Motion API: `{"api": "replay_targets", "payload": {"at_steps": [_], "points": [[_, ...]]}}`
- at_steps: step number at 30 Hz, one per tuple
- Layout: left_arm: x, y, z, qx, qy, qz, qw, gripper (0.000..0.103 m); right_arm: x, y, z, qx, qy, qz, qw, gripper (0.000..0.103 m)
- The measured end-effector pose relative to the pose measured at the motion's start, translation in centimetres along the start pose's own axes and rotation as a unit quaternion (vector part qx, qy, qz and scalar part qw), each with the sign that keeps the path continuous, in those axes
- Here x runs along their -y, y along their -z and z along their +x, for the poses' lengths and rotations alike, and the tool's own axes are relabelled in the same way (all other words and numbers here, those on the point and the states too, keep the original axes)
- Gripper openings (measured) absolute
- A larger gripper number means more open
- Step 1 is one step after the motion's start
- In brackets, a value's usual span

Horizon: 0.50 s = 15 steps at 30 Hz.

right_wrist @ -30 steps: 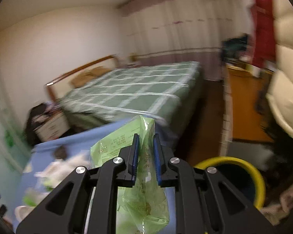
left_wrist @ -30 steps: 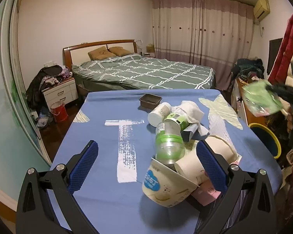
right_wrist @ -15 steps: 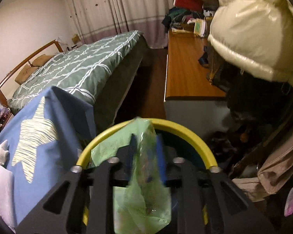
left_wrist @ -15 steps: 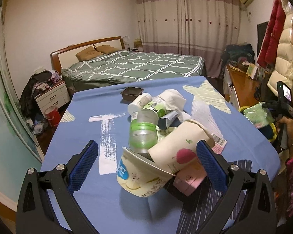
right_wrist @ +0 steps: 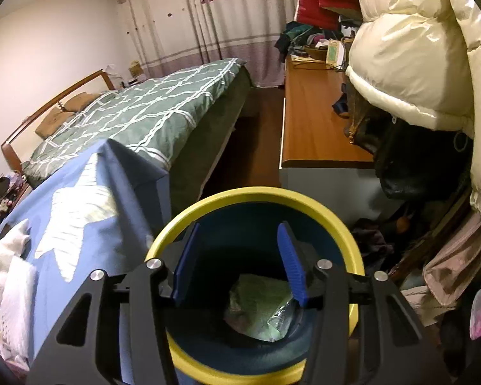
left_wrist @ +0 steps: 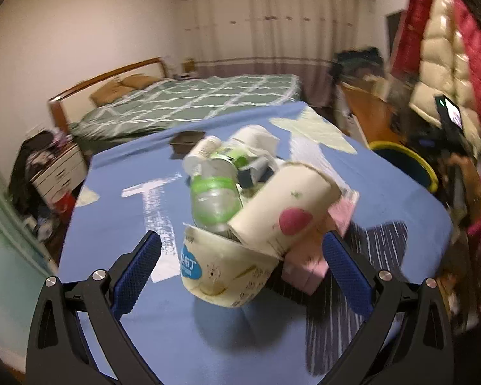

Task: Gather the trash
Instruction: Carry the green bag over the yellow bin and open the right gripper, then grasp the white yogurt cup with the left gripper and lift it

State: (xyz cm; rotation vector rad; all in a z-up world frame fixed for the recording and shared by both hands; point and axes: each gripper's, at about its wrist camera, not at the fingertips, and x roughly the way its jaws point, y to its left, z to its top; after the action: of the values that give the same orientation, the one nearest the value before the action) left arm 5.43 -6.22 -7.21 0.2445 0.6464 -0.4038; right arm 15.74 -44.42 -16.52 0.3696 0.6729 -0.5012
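My right gripper (right_wrist: 239,264) is open and empty right over the yellow-rimmed blue bin (right_wrist: 256,192). The green plastic bag (right_wrist: 259,309) lies at the bin's bottom. My left gripper (left_wrist: 240,266) is open, its pads either side of a trash pile on the blue table (left_wrist: 118,205): a crushed white cup with a blue label (left_wrist: 221,269), a paper cup with a pink spot (left_wrist: 285,208), a clear bottle with a green band (left_wrist: 213,199), a pink box (left_wrist: 308,264). The bin also shows in the left wrist view (left_wrist: 407,163).
A white cloth (right_wrist: 9,272) lies on the table's edge left of the bin. A wooden cabinet (right_wrist: 314,118) and hanging puffer jackets (right_wrist: 413,48) stand right of the bin. A green-quilted bed (left_wrist: 189,102) lies behind the table. A dark tray (left_wrist: 186,139) sits at the table's far side.
My right gripper has opened over the bin and the green bag has dropped inside. My left gripper has moved closer to the trash pile.
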Motion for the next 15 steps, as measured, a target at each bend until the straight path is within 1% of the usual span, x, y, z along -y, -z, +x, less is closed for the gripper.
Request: {"api": "replay_targets", "payload": {"at_steps": [5, 7, 11, 13, 15], "points": [[-0.5, 1.1, 0.7, -0.006, 0.025, 0.044, 0.9987, 0.098, -0.6, 0.2, -1.1, 0.003, -0.018, 0.003, 1.000, 0.049], [-1.1, 1.6, 1.3, -0.010, 0.041, 0.046, 0.9981, 0.096, -0.8, 0.3, -1.4, 0.002, -0.028, 0.005, 1.000, 0.049], [-2.2, 2.1, 2.8, -0.026, 0.062, 0.050, 0.9965, 0.087, -1.2, 0.6, -1.8, 0.000, -0.039, 0.007, 0.999, 0.049], [-2.5, 2.2, 3.5, -0.034, 0.069, 0.052, 0.9957, 0.086, -1.2, 0.8, -1.9, -0.002, -0.044, 0.008, 0.999, 0.049], [-2.6, 2.3, 4.2, -0.040, 0.068, 0.058, 0.9952, 0.086, -1.2, 1.1, -2.0, -0.004, -0.047, 0.009, 0.999, 0.049]]}}
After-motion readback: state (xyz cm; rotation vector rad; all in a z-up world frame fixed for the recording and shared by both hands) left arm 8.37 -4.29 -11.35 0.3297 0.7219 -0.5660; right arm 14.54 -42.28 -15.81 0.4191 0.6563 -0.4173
